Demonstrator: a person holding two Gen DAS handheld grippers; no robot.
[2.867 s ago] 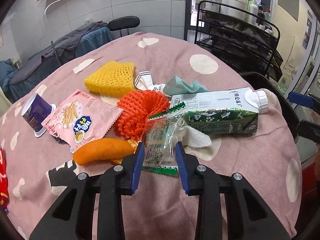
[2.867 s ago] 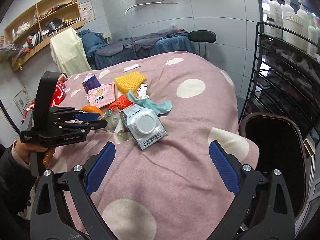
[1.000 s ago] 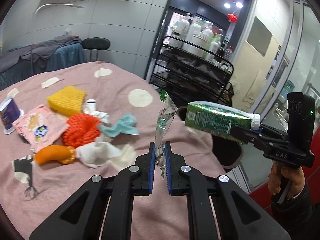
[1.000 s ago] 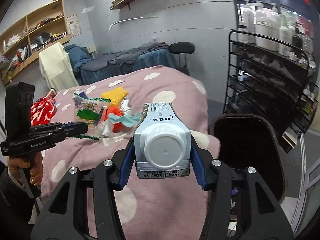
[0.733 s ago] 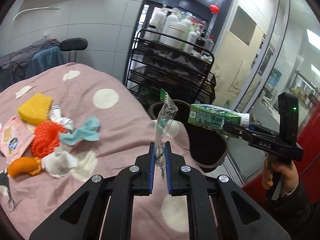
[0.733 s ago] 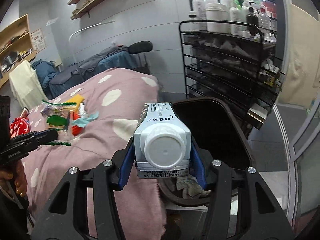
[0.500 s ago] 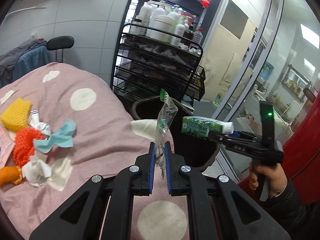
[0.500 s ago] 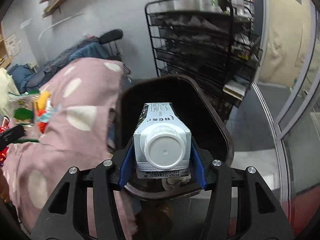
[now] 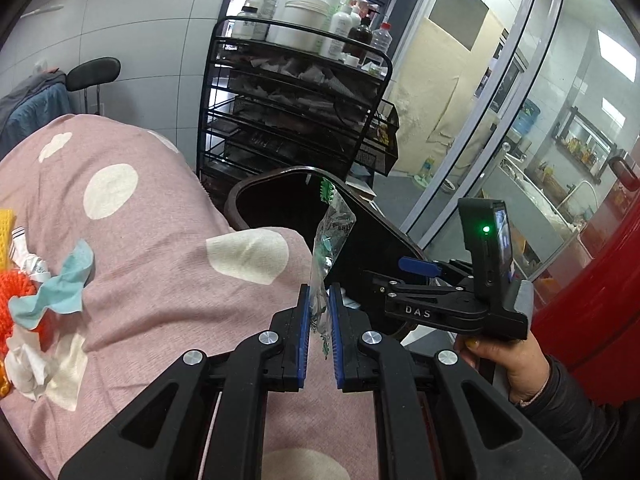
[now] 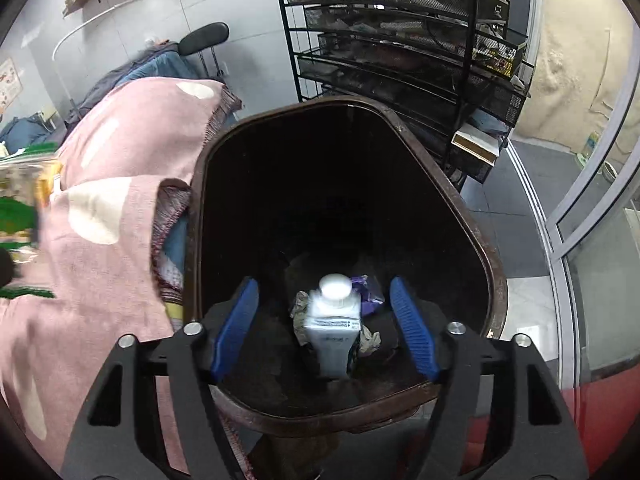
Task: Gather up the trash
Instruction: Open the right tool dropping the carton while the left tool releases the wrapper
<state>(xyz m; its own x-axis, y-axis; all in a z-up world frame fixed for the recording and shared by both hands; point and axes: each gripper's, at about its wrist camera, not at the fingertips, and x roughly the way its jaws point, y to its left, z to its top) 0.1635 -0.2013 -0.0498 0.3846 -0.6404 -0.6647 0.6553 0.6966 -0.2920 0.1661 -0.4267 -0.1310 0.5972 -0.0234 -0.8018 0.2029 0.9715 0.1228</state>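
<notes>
My left gripper (image 9: 319,312) is shut on a clear plastic wrapper with green edges (image 9: 330,232), held upright at the bed's edge beside the dark bin (image 9: 280,204). My right gripper (image 10: 324,320) is open above the bin's (image 10: 472,216) mouth. The milk carton with a white cap (image 10: 332,320) is loose inside the bin, between the spread fingers and below them, among other scraps. In the left wrist view the right gripper (image 9: 416,266) hangs over the bin's near rim. The wrapper shows blurred at the right wrist view's left edge (image 10: 16,208).
A pink spotted bedcover (image 9: 140,240) holds more litter at the left: a teal cloth (image 9: 60,280), orange netting (image 9: 16,296) and white tissue (image 9: 36,364). A black wire rack with bottles (image 9: 296,92) stands behind the bin. Glass doors (image 9: 520,120) are at the right.
My right gripper opened and the milk carton dropped into the bin. My left gripper carried the wrapper further toward the bin.
</notes>
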